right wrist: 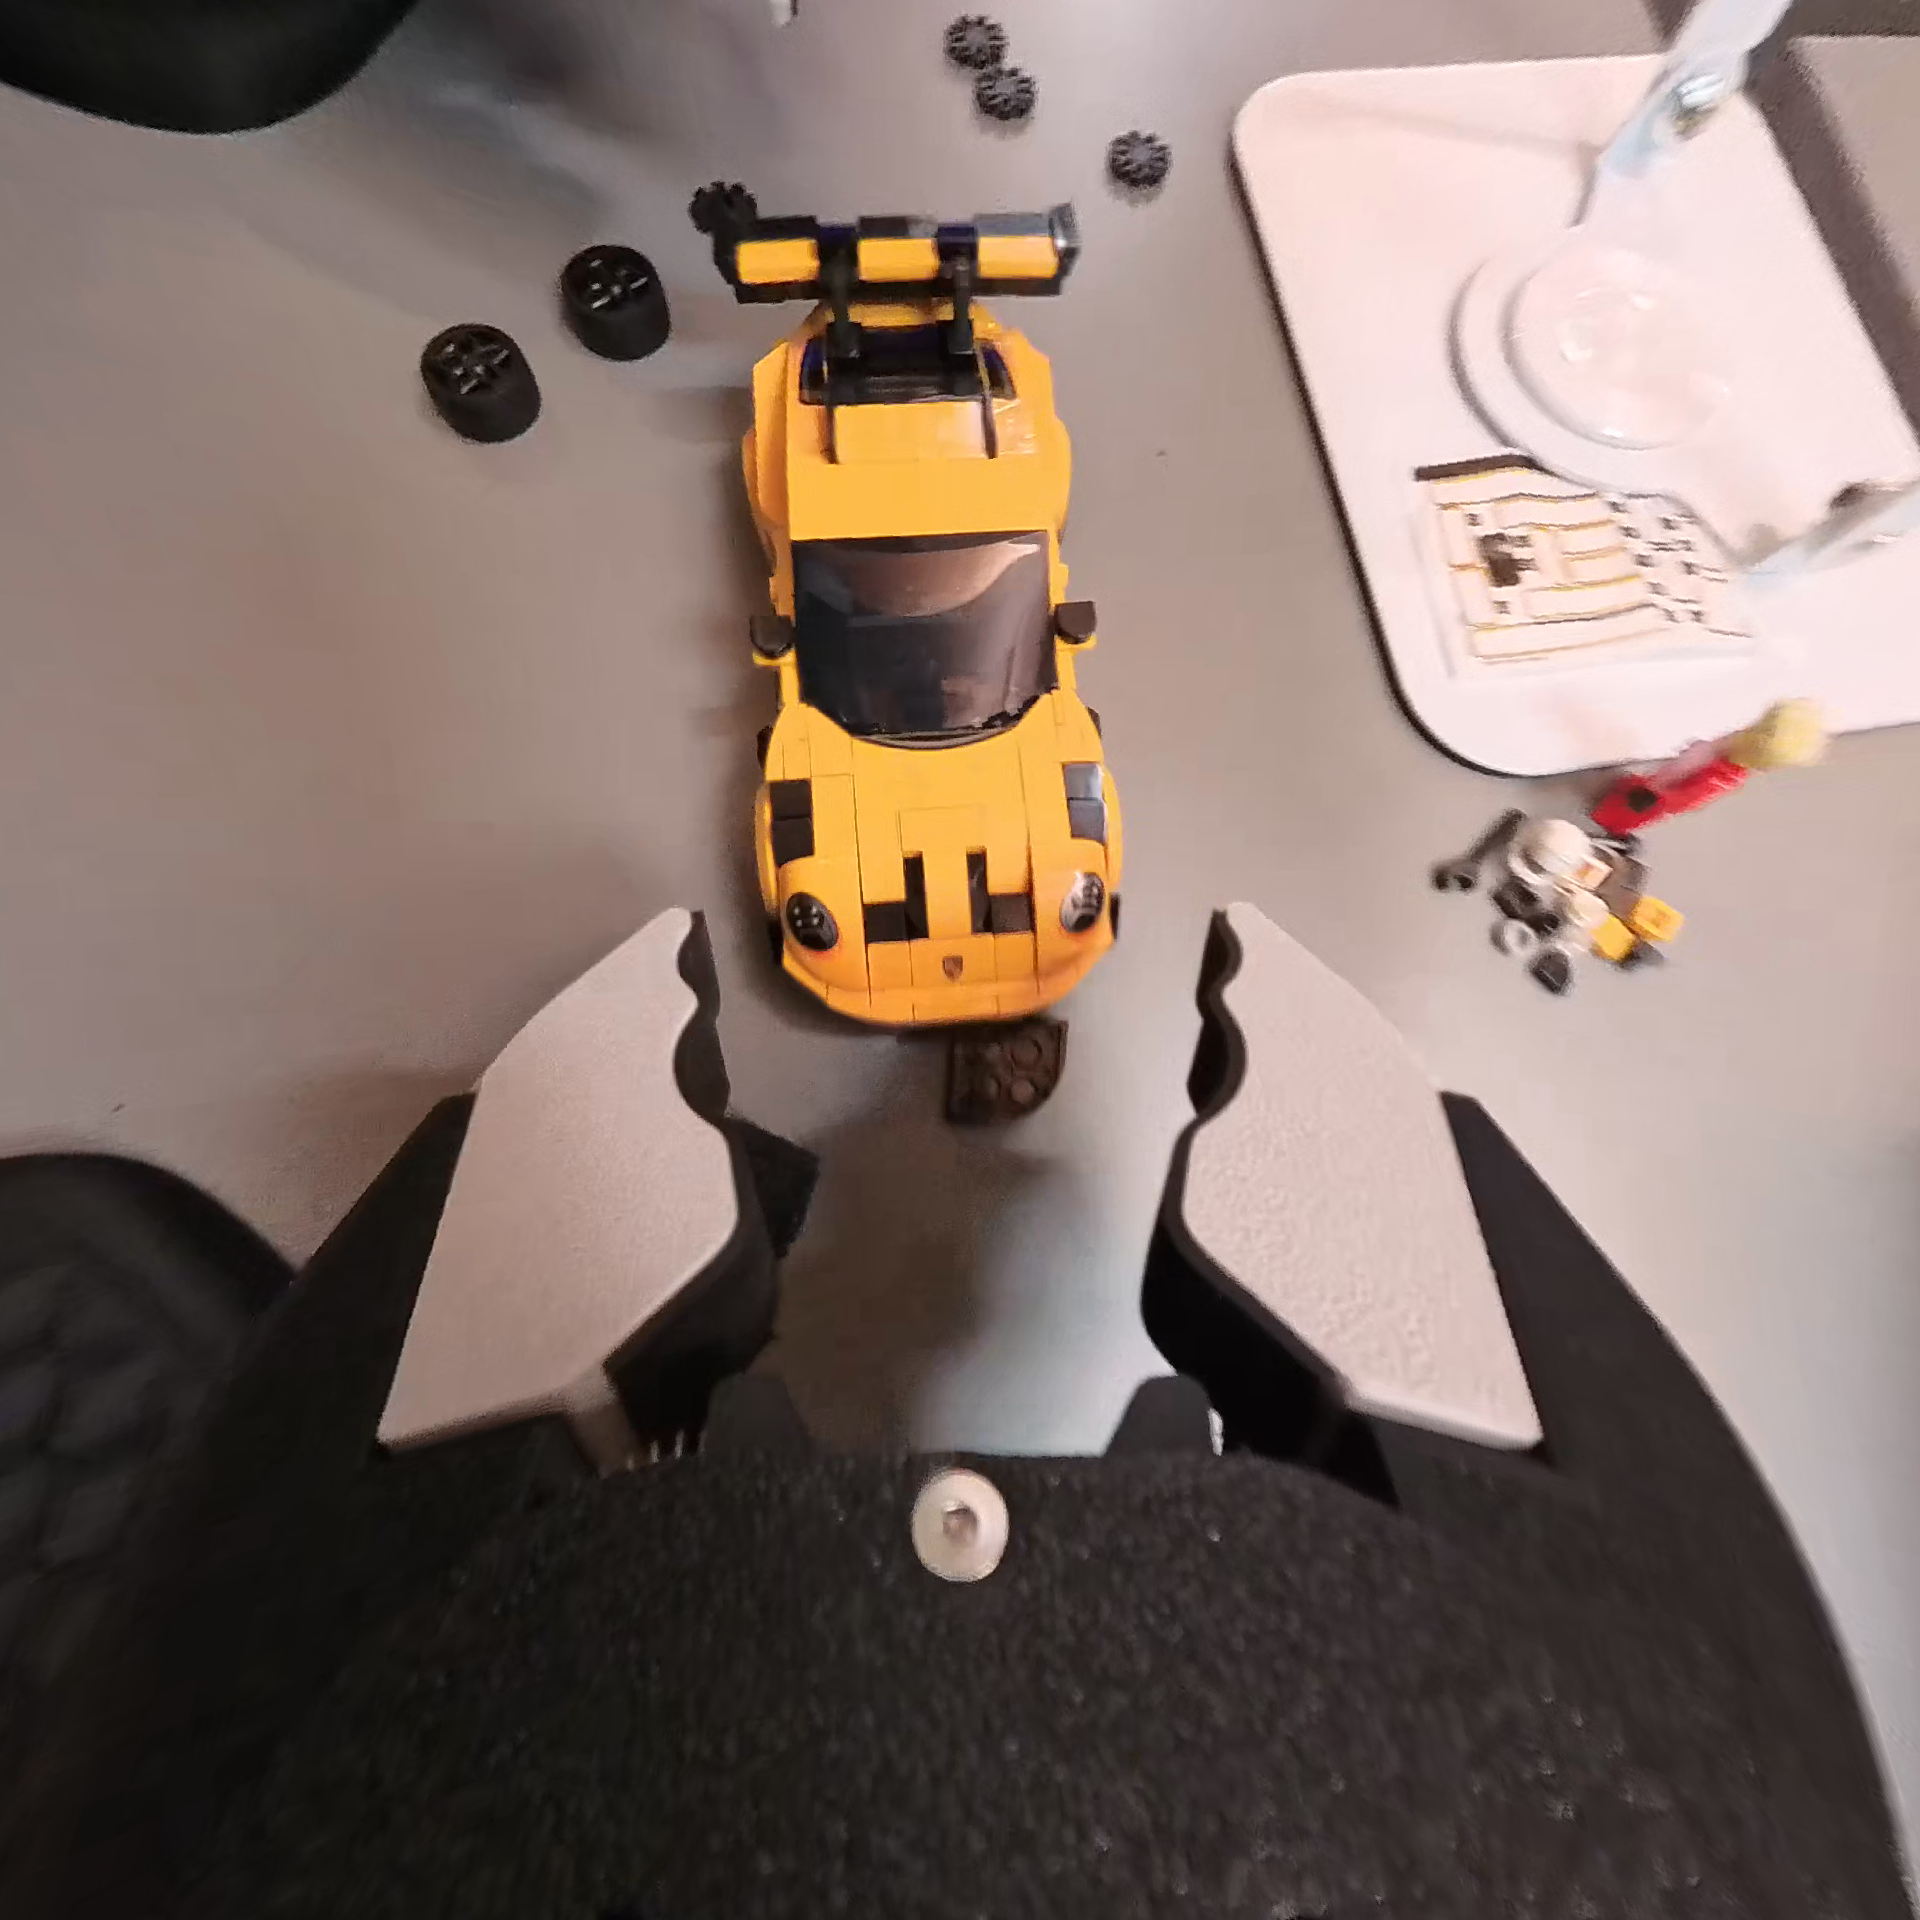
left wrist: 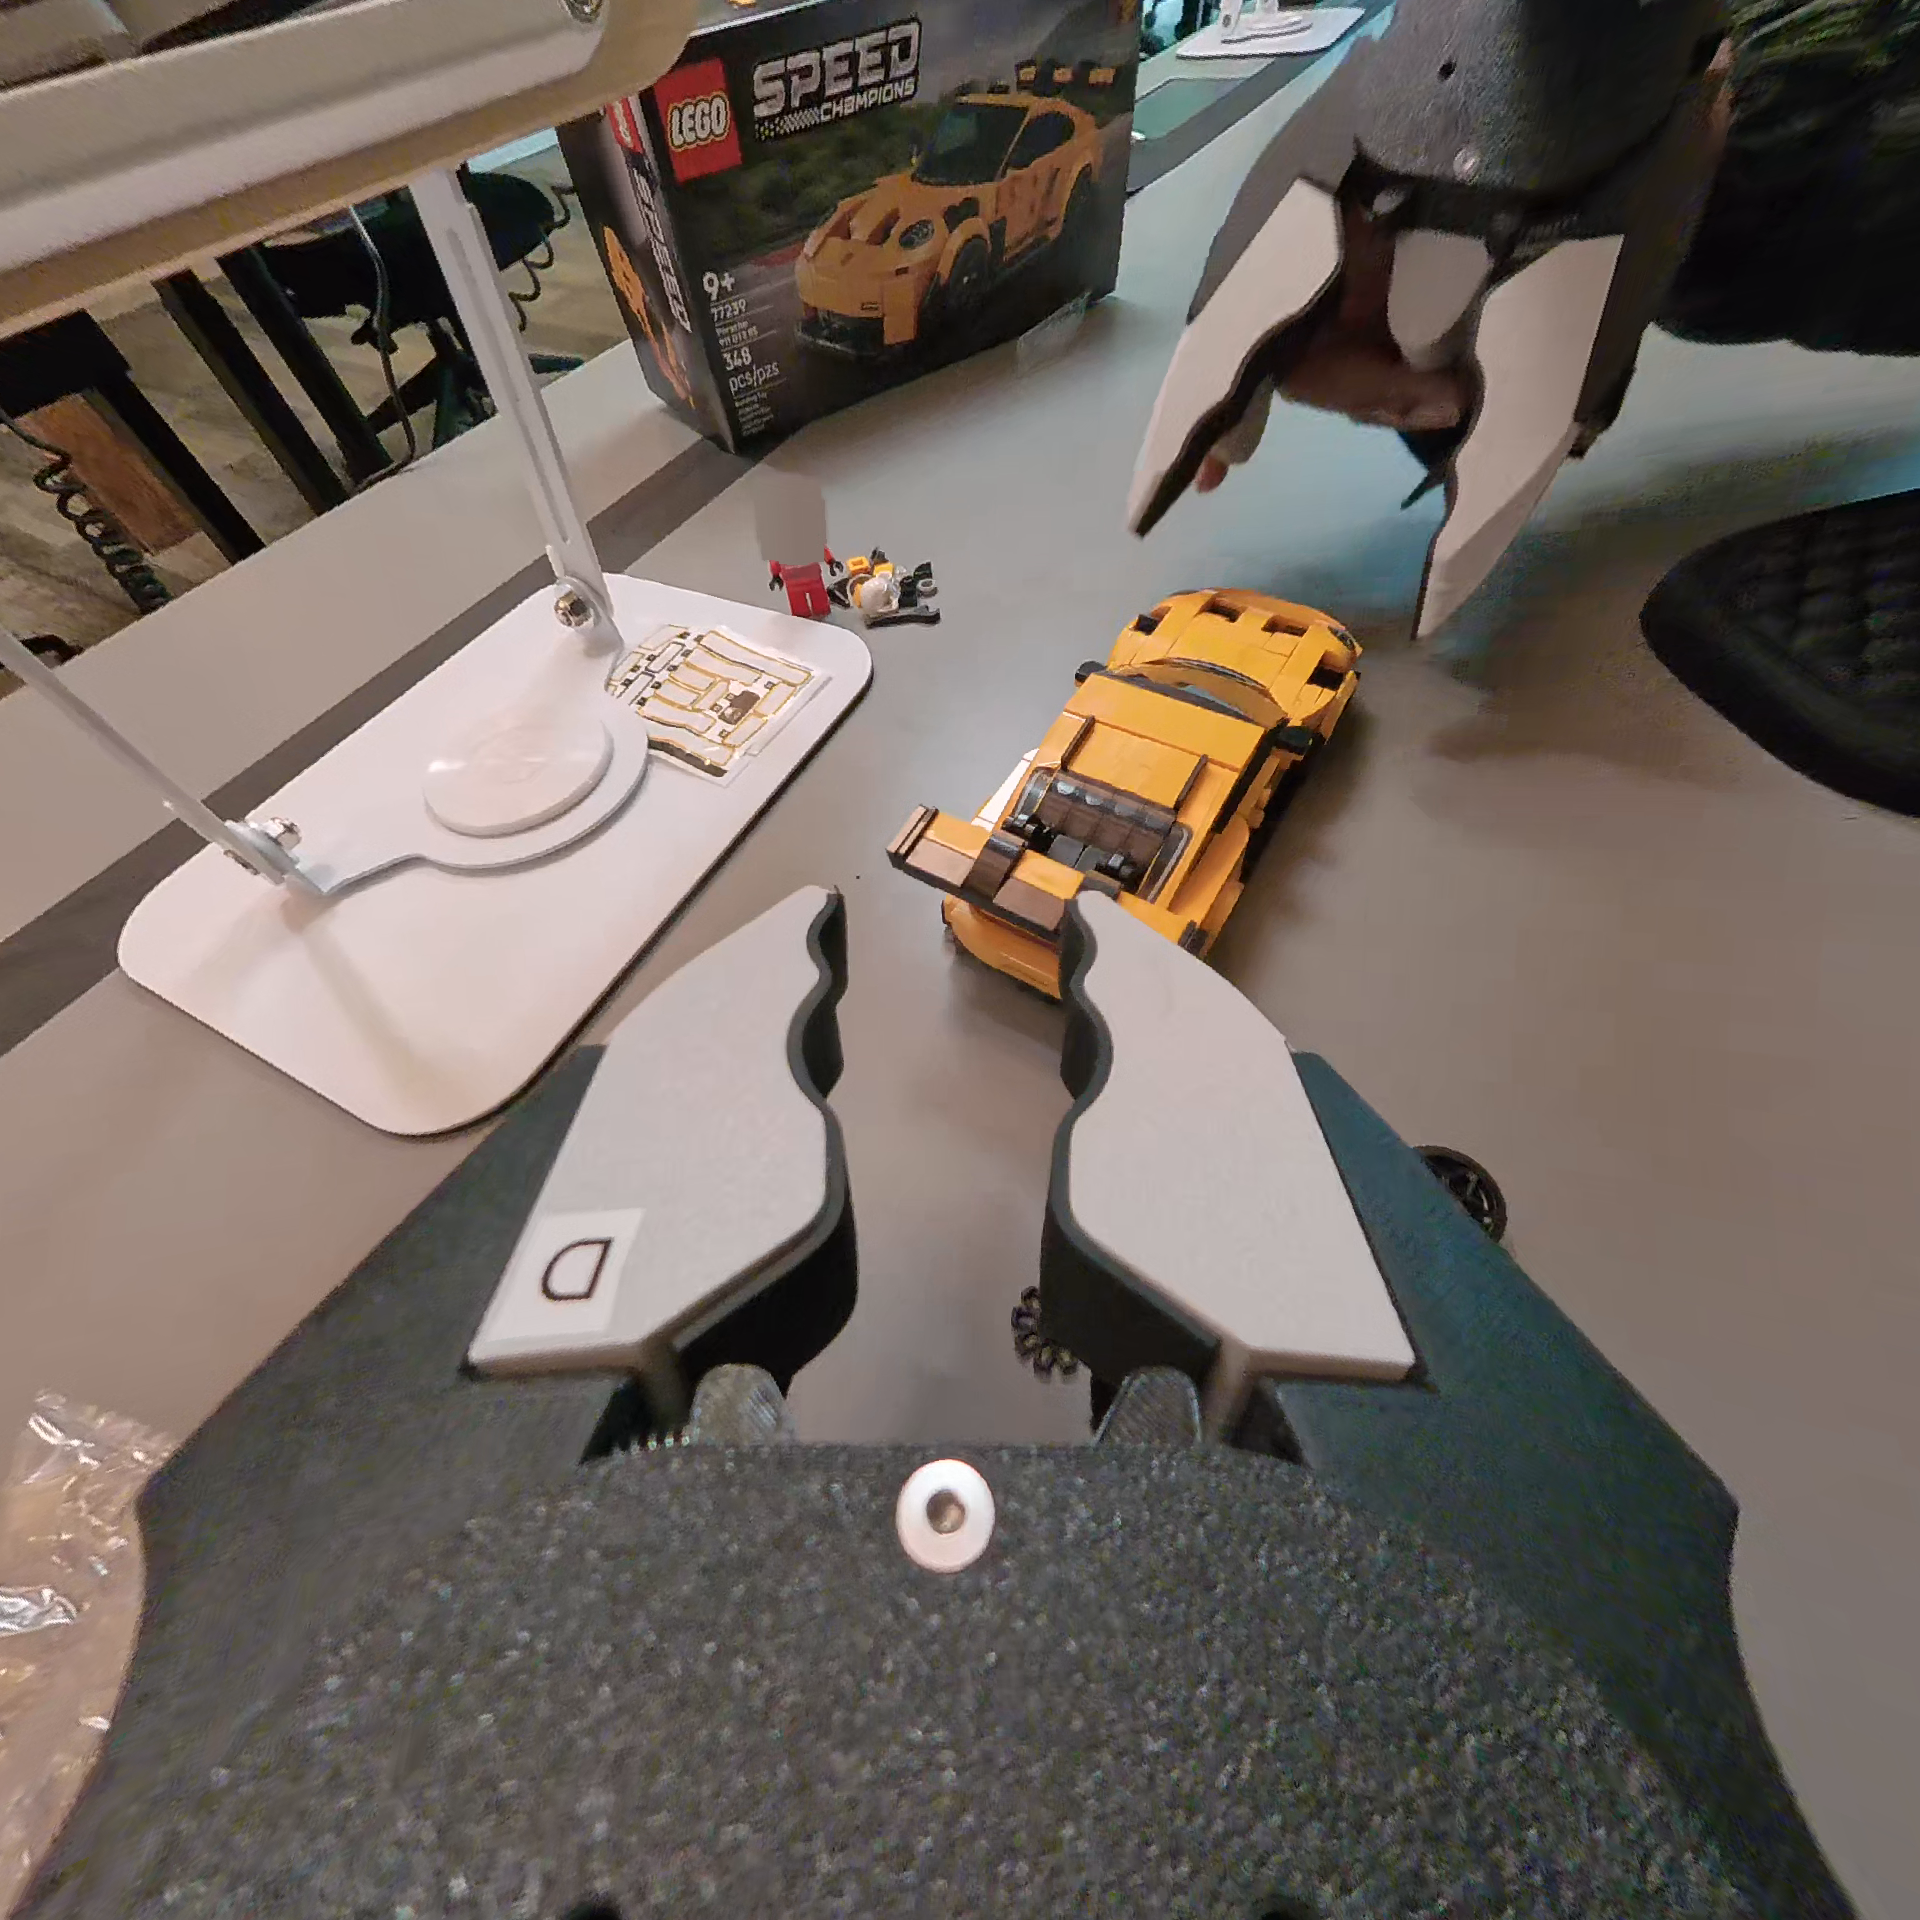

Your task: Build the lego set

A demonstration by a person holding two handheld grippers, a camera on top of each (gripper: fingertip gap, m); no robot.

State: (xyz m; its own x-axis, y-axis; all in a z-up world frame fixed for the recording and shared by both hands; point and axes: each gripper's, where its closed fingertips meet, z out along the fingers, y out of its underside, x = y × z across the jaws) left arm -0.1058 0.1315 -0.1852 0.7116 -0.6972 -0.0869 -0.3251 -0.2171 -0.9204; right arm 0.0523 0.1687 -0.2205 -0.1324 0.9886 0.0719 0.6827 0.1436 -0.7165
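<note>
Grey-padded right hand-held gripper (right wrist: 956, 956) hangs wide open, empty, just short of the yellow lego car (right wrist: 920, 644) nose. Car's long axis runs straight away from it, spoiler at the far end. Left hand-held gripper (left wrist: 951, 935) partly open, empty, close behind the tail. Car sits on the grey table (right wrist: 312, 727), wheelless; loose black wheels (right wrist: 480, 382) lie near its rear.

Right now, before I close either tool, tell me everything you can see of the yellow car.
The yellow car is a brick-built plastic model, upright on the grey table. It has a dark windscreen, black mirrors, round headlights, and a raised yellow-and-black rear wing. No wheels are visibly fitted; two black wheels lie loose beside it. Neither tool touches it.
</note>
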